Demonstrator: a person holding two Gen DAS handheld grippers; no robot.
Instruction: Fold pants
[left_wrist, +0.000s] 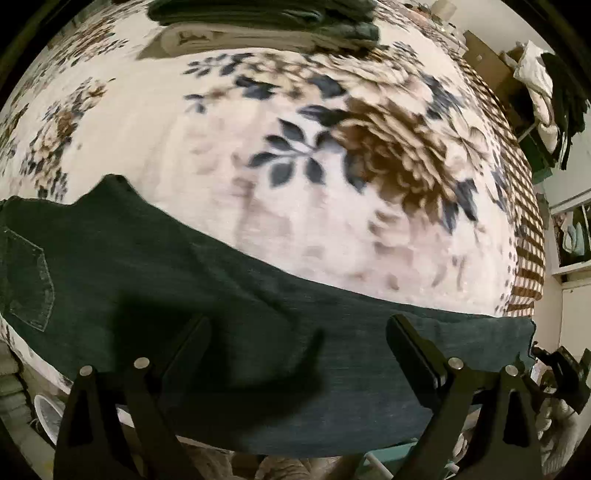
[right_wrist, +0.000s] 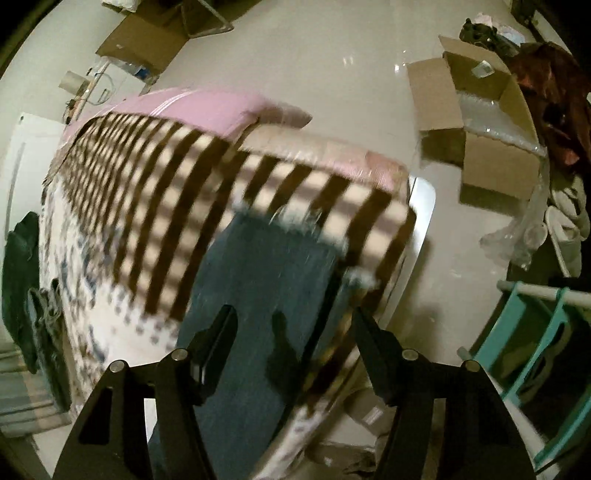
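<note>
Dark jeans (left_wrist: 229, 295) lay flat on the floral bed (left_wrist: 258, 166); both grippers' (left_wrist: 297, 332) (right_wrist: 293, 325) fingers gaped wide, holding nothing.

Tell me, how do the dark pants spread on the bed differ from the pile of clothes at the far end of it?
The pants lie spread flat as one long piece near the open left gripper; the pile is folded and stacked in layers. The pants show a back pocket; the pile shows only folded edges. Both are dark and rest on the floral blanket.
</note>
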